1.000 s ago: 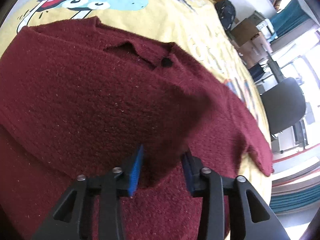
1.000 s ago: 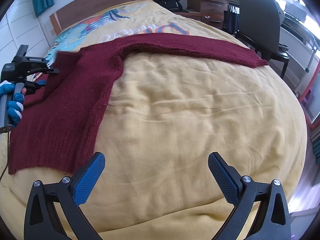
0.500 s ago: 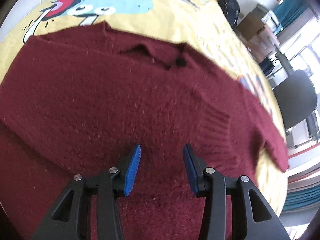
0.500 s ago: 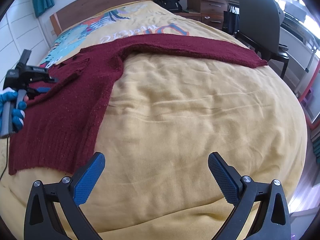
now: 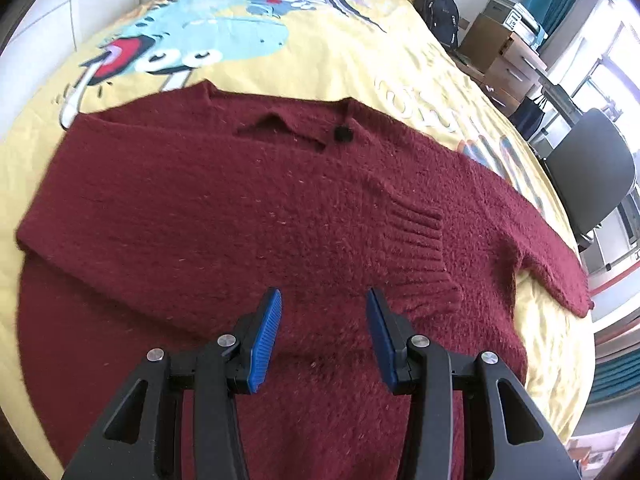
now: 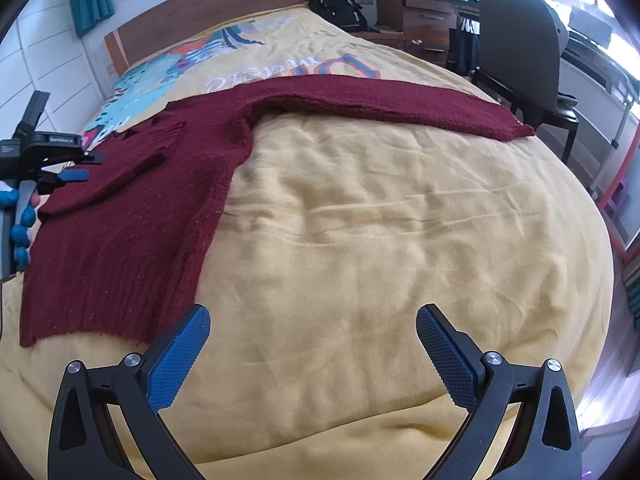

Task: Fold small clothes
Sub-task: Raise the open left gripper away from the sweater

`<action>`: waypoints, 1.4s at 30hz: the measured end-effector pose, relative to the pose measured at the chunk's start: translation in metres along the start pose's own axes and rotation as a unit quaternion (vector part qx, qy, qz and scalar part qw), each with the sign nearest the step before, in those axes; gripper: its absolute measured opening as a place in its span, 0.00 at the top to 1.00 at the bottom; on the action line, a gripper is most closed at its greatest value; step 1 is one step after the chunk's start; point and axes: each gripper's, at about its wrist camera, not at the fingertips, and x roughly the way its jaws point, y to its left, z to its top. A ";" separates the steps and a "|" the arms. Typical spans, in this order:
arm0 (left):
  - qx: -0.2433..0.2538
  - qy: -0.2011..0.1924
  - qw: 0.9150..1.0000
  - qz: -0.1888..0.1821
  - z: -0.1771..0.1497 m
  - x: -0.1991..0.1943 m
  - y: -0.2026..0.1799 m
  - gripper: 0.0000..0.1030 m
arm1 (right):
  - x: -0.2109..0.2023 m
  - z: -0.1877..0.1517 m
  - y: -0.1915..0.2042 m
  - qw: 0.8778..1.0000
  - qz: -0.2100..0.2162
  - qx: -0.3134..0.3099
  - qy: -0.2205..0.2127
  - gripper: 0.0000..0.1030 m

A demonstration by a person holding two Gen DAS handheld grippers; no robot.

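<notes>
A dark red knit sweater lies flat on the yellow bed cover. One sleeve is folded across its body, with the ribbed cuff lying on the chest. The other sleeve stretches out towards the chair side of the bed. My left gripper is open and empty, hovering just above the sweater's body; it also shows in the right wrist view. My right gripper is wide open and empty over bare cover, just right of the sweater's hem.
The bed cover has a cartoon print near the wooden headboard. A dark office chair stands close to the bed's right side. A black backpack and wooden drawers stand behind it.
My left gripper let go of the folded sleeve's cuff, which now lies on the sweater's chest, and drew back and up, open. My right gripper has not moved.
</notes>
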 end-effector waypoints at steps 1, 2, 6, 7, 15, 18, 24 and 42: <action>0.000 0.001 1.000 0.000 -0.003 -0.005 0.002 0.62 | -0.001 -0.001 0.000 1.000 0.000 0.000 -0.001 0.00; 0.000 0.003 1.000 0.001 -0.005 -0.008 0.004 0.62 | -0.001 -0.001 0.000 1.000 0.001 0.000 -0.002 0.00; 0.000 0.007 1.000 0.010 -0.016 -0.030 0.012 0.62 | -0.005 -0.002 0.000 1.000 0.005 0.000 -0.007 0.00; 0.000 0.007 1.000 0.013 -0.020 -0.037 0.014 0.62 | -0.005 -0.003 0.000 1.000 0.006 0.000 -0.008 0.00; 0.006 -0.006 0.999 0.033 -0.044 -0.077 0.027 0.62 | -0.011 -0.005 -0.004 1.000 0.023 0.008 -0.014 0.00; 0.015 -0.006 0.999 0.041 -0.052 -0.090 0.030 0.62 | -0.013 -0.004 -0.004 0.999 0.030 0.010 -0.014 0.00; 0.008 -0.013 0.999 0.047 -0.063 -0.113 0.038 0.62 | -0.016 0.001 -0.003 0.999 0.046 0.013 -0.015 0.00; -0.020 -0.044 0.995 0.092 -0.058 -0.161 0.067 0.62 | -0.002 0.048 -0.061 0.996 0.025 0.080 -0.040 0.00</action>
